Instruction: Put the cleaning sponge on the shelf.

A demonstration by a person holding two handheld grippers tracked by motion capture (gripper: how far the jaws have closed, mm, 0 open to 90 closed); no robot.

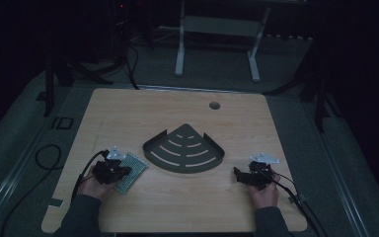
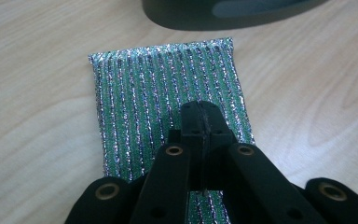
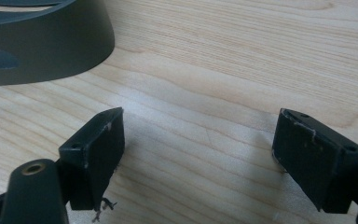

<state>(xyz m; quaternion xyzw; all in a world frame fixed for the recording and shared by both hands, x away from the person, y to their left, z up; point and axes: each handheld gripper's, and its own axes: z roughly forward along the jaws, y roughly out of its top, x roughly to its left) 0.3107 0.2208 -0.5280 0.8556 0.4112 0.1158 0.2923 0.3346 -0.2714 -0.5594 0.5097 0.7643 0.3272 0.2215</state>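
stage: early, pad not lifted | your left tool [image 2: 204,122] closed, tips over scouring pad [image 2: 168,102], grip unclear | your right tool [image 3: 198,158] open, empty | rack [image 1: 183,149] untouched on desk [image 1: 128,111]

The left tongs [image 2: 204,122] rise from the bottom edge with their two black jaws pressed together, tips meeting over a green-and-silver scouring pad [image 2: 154,88]. The pad lies flat on the light wooden counter [image 2: 32,93], its glittering stripes running away from the camera. Past the pad's far edge, close to it, stands the dark curved wall of a metal corner shelf [image 2: 186,14].
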